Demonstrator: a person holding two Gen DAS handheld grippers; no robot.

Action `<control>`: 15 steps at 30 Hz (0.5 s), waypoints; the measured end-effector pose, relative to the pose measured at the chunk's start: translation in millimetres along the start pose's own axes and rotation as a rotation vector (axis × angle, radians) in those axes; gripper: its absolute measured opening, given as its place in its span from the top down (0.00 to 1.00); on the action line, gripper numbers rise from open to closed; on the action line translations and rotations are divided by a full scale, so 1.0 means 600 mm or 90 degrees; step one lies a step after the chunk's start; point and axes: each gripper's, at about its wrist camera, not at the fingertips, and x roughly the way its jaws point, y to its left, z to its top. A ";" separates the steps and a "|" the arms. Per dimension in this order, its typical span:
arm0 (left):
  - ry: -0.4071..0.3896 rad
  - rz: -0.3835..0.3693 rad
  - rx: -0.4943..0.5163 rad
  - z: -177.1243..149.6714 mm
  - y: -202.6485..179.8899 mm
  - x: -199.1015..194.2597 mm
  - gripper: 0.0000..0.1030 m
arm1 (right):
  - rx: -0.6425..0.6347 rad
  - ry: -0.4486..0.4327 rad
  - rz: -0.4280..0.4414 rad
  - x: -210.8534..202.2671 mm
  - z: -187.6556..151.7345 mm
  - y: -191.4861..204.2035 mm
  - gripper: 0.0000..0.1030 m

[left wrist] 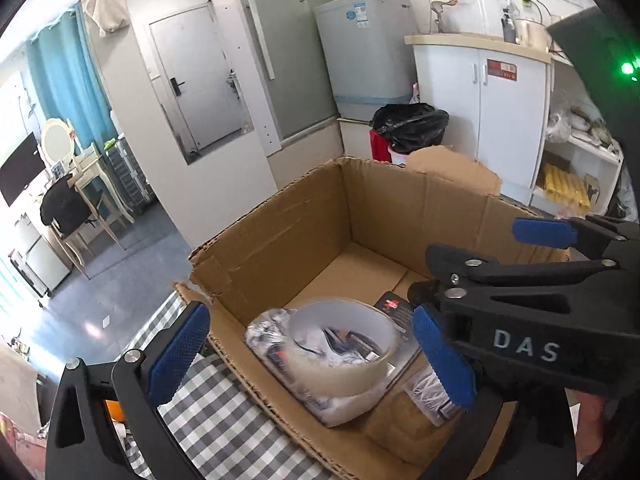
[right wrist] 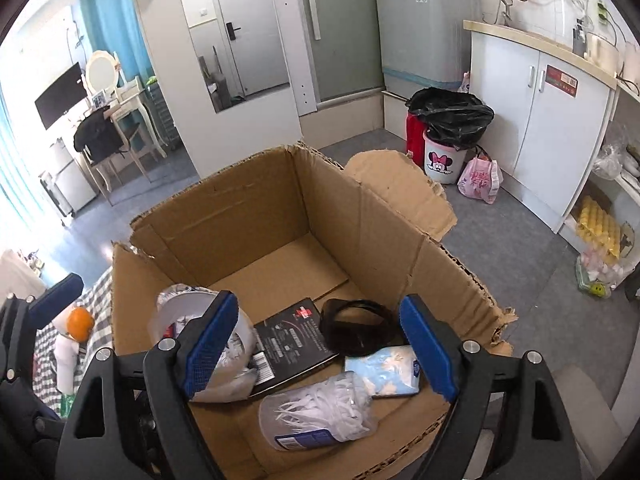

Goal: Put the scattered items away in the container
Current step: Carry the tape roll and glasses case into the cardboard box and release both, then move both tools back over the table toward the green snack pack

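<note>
An open cardboard box (left wrist: 280,236) (right wrist: 248,216) stands on a checked cloth. Inside lie a roll of tape (left wrist: 340,352) (right wrist: 168,312) on a clear bag, a black booklet (right wrist: 296,340), a black cable coil (right wrist: 356,324), a light blue pack (right wrist: 384,368) and a clear tub of white picks (right wrist: 320,412). My left gripper (left wrist: 312,356) is open and empty over the box's near left corner. My right gripper (right wrist: 320,352) is open and empty above the items; it also shows in the left wrist view (left wrist: 484,276).
An orange toy (right wrist: 78,322) lies on the checked cloth (left wrist: 224,420) left of the box. On the floor behind stand a bin with a black bag (right wrist: 448,124), a pink bag (right wrist: 480,178), a white cabinet (right wrist: 560,120) and a washing machine (right wrist: 424,20).
</note>
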 end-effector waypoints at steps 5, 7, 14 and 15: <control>-0.008 0.004 -0.017 -0.003 0.019 -0.015 0.00 | 0.001 -0.009 -0.005 -0.018 -0.001 0.016 0.19; -0.013 0.011 -0.025 -0.006 0.029 -0.026 0.00 | 0.004 -0.014 -0.004 -0.026 -0.001 0.018 0.19; -0.020 0.075 -0.089 -0.042 0.120 -0.086 0.00 | -0.029 -0.031 0.039 -0.060 -0.011 0.070 0.19; -0.018 0.085 -0.099 -0.050 0.134 -0.094 0.00 | -0.040 -0.033 0.049 -0.066 -0.014 0.085 0.19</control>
